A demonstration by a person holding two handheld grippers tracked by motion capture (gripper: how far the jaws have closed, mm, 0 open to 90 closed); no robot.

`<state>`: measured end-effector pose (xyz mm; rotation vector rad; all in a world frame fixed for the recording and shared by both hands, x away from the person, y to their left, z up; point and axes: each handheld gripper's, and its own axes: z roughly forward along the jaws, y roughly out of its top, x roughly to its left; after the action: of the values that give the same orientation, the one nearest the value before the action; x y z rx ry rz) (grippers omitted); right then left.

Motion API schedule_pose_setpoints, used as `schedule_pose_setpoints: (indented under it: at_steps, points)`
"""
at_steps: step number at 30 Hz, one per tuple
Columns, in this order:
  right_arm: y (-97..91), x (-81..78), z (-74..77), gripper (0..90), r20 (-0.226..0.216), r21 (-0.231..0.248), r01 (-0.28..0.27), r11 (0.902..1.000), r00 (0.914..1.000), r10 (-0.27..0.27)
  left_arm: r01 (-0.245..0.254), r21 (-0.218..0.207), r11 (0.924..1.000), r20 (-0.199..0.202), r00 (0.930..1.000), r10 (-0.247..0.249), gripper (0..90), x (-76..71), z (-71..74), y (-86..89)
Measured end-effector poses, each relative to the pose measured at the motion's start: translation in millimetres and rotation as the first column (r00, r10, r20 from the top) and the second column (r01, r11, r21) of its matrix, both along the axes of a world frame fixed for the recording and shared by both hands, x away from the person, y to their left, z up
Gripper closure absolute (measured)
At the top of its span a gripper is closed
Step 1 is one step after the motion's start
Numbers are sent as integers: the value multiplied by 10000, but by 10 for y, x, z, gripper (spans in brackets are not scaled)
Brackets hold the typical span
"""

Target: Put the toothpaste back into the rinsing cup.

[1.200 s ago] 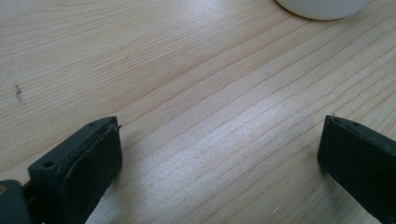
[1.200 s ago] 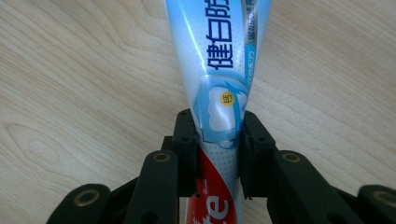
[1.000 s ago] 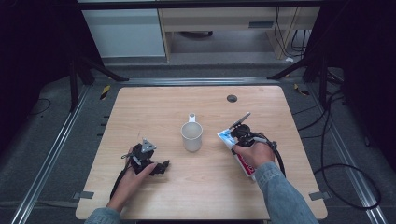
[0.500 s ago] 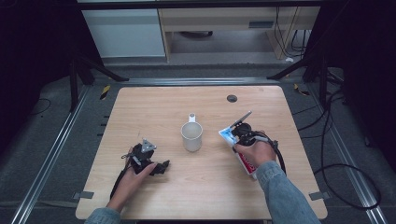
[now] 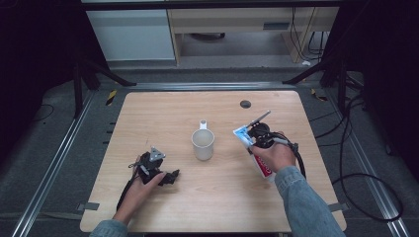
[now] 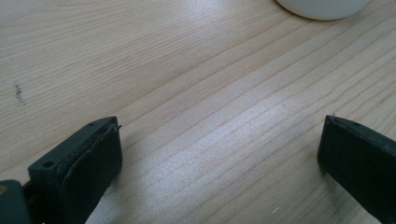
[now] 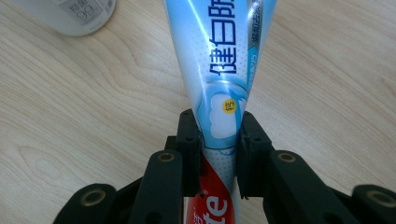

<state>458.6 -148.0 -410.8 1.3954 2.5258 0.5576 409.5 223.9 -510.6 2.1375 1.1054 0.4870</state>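
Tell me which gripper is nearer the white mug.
Right. The right gripper, shut on the toothpaste tube, sits just right of the white mug; the left gripper lies farther off, front-left.

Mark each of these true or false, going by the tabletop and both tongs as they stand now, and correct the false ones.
1. The right tongs are shut on the blue, white and red toothpaste tube. True.
2. The left tongs grip the white ceramic mug. False: their jaws stand wide apart over bare wood, holding nothing.
3. The mug stands upright between the two hands. True.
4. The toothpaste tube sits inside the mug. False: it lies on the light wooden table, right of the mug.
5. A small dark round disc lies beyond the mug. True.
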Motion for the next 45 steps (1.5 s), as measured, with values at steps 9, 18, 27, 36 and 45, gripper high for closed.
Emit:
schedule_pose_setpoints:
  at_steps: [9,18,27,36,45]
  points:
    - [-14,31,120,740,835,639,-42,9979,9965,-12,-3,-6,10000,1,10000,3,0,0,0,0]
    - [-26,71,166,740,1721,1236,-143,9922,9850,-73,-3,-1,10000,-1,10000,3,0,0,0,0]
    - [-32,103,183,740,2606,1715,-203,9850,9651,-255,-1,2,10000,1,10000,1,0,0,0,0]
    - [-13,129,196,739,3414,2273,-358,9732,9388,-452,0,3,10000,3,10000,0,0,0,0,0]
    - [28,169,174,738,3939,2713,-556,9609,9173,-581,1,5,10000,0,10000,-1,0,0,0,0]
